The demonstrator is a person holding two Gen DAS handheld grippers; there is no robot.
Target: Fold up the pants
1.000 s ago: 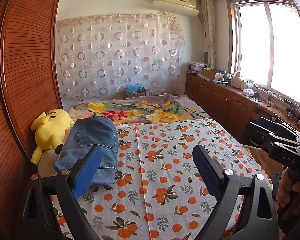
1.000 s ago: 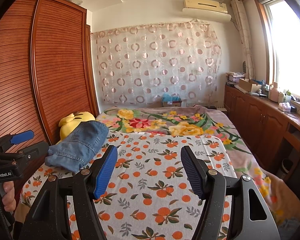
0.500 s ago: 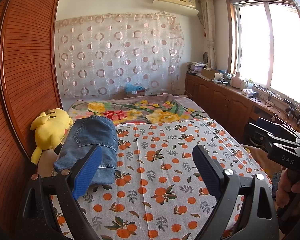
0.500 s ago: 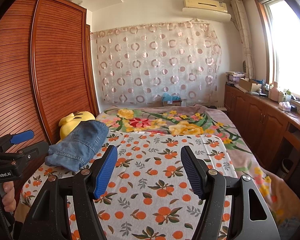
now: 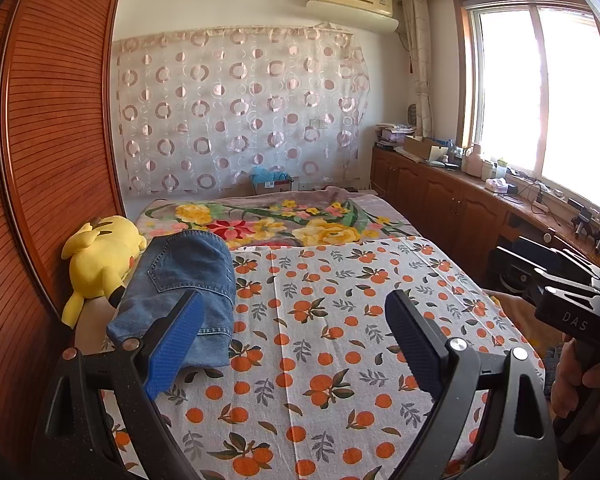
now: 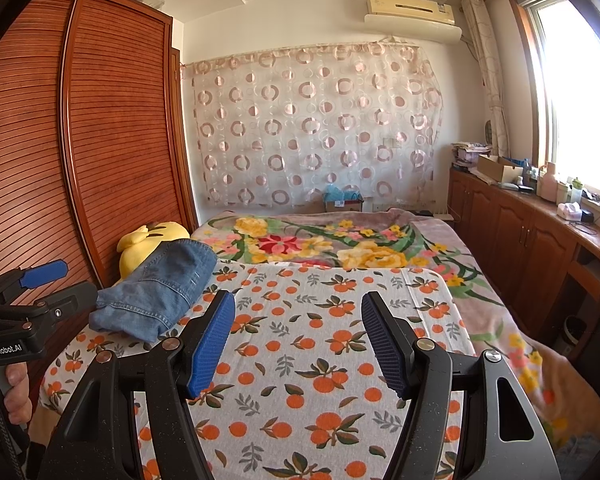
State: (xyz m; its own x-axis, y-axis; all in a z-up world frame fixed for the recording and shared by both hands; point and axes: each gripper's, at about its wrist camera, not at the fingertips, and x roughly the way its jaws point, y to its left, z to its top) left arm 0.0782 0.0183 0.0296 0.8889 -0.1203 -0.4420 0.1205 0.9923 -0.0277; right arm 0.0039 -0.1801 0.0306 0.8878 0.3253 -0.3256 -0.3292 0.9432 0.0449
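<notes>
Both grippers hover over the near end of the bed (image 5: 340,360), nothing between the fingers. Left gripper (image 5: 296,340) spread wide and empty; right gripper (image 6: 298,344) also released, empty. Denim pants (image 5: 180,284) lie on the left side of the orange-print sheet (image 6: 320,360), already bunched into a compact folded stack, touching the yellow plush toy (image 5: 100,256) on its far-left side.

Judgement: fold looks mostly done. If tidying is left, approach from the near edge, pinch the loose hem corners with both grippers, pull flat and align edges before pressing down; keep clear of the plush.

Hard to tell: layer count in the stack, and whether the legs are aligned. Left gripper's left finger covers the pants' near hem. Bed's near edge is cut off.
</notes>
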